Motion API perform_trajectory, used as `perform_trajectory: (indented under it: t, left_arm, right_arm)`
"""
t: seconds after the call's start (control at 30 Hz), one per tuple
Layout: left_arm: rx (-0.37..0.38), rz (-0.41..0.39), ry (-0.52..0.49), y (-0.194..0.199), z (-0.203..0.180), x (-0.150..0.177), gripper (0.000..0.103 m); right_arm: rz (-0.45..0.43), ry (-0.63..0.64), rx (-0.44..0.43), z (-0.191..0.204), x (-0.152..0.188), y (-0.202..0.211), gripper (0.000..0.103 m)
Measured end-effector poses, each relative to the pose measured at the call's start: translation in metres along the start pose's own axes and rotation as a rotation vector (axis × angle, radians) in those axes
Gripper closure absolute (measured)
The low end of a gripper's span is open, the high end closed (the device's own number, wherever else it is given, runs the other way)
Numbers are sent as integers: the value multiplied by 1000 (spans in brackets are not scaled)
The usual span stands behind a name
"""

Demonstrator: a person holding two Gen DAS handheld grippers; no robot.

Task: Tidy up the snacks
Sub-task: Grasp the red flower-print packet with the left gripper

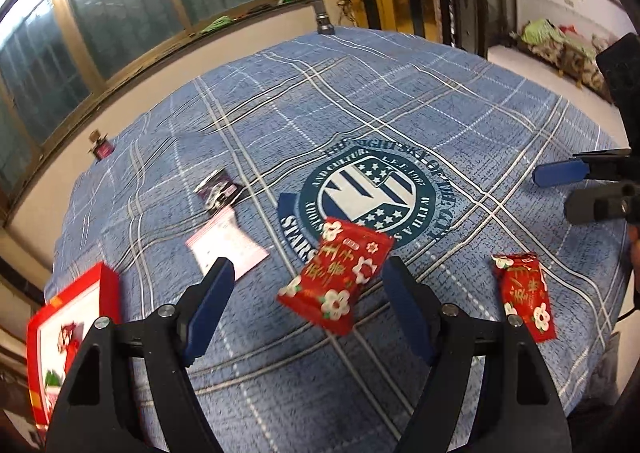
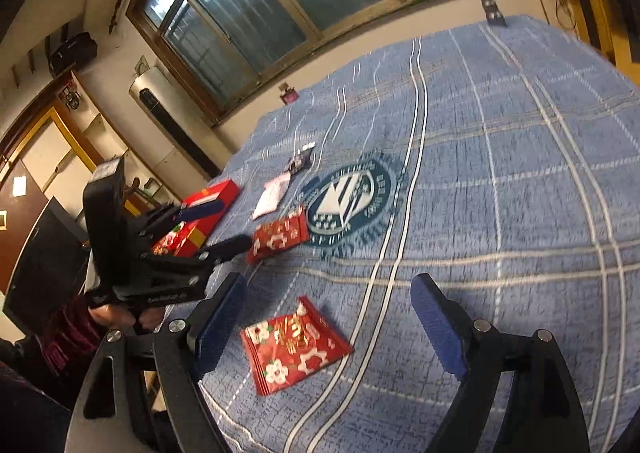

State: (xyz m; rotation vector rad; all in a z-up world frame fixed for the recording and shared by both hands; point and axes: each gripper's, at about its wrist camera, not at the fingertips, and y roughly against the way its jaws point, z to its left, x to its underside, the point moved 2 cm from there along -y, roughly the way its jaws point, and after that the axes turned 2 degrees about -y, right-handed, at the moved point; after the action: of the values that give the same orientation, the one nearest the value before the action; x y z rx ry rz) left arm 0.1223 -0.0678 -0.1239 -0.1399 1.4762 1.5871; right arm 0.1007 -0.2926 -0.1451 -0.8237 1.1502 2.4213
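A red snack packet with white flowers (image 1: 336, 277) lies on the blue checked cloth (image 1: 440, 101), just ahead of my left gripper (image 1: 308, 277) and between its open fingers; the pads stand clear of it. The right wrist view shows that packet (image 2: 278, 239) beyond the left gripper (image 2: 234, 225). A second red packet (image 2: 294, 345) lies flat between the wide-open fingers of my right gripper (image 2: 330, 293), untouched. From the left wrist it shows to the right (image 1: 526, 293), with the right gripper (image 1: 560, 191) beyond it.
A red box (image 1: 72, 325) stands at the table's left edge. A white-pink packet (image 1: 226, 249) and a dark purple packet (image 1: 218, 191) lie left of the round emblem (image 1: 372, 197). A small maroon item (image 1: 102, 147) sits at the far-left edge. A hand (image 2: 120, 317) holds the left gripper.
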Motion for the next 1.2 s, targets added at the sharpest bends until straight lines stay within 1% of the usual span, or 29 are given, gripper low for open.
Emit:
perform_trajectory:
  t: [0.07, 0.13, 0.17, 0.27, 0.33, 0.37, 0.43, 0.5, 0.6, 0.67, 0.73, 0.77, 0.9, 0.97, 1.03, 1.07, 1.13, 1.2]
  left_arm:
    - [1, 12, -32, -6, -3, -1, 26]
    - [9, 30, -41, -14, -1, -1, 26]
    - [21, 38, -36, -16, 0, 0, 26]
    - [91, 62, -36, -25, 5, 2, 26]
    - [107, 61, -57, -28, 6, 4, 26]
    - [117, 62, -66, -29, 5, 4, 26]
    - [165, 63, -88, -32, 3, 6, 26]
    - [216, 71, -122, -35, -3, 9, 26]
    - [224, 64, -154, -37, -7, 8, 26]
    - [242, 55, -133, -36, -4, 4, 27]
    - [281, 46, -103, -34, 1, 0, 27]
    - [283, 46, -104, -33, 2, -1, 27]
    - [280, 79, -135, -39, -1, 2, 27]
    - [270, 86, -142, -42, 0, 3, 35]
    - [300, 91, -120, -44, 1, 4, 51]
    - [310, 96, -113, -44, 2, 5, 55]
    - [323, 99, -105, -44, 3, 5, 61]
    - [331, 95, -107, -43, 2, 6, 62]
  right_arm:
    - [30, 9, 17, 2, 3, -4, 16]
    - [87, 29, 45, 8, 6, -11, 16]
    - [111, 42, 60, 12, 8, -14, 16]
    - [154, 53, 92, 19, 14, -22, 16]
    - [172, 58, 124, 24, 19, -27, 16]
    - [174, 69, 139, 26, 22, -27, 16]
    - [184, 101, 169, 34, 28, -29, 16]
    - [193, 118, 172, 39, 33, -29, 16]
    - [194, 141, 190, 42, 38, -29, 16]
    - [194, 142, 193, 43, 38, -31, 14]
    - [194, 138, 193, 44, 38, -32, 12]
    - [195, 140, 196, 46, 37, -34, 12]
    - [202, 162, 203, 50, 39, -37, 11]
    - [200, 169, 206, 51, 40, -38, 11]
    - [195, 175, 207, 51, 42, -37, 11]
    - [194, 176, 209, 51, 42, -37, 11]
    - [197, 185, 217, 53, 43, -37, 10]
    - [202, 199, 230, 54, 43, -39, 9]
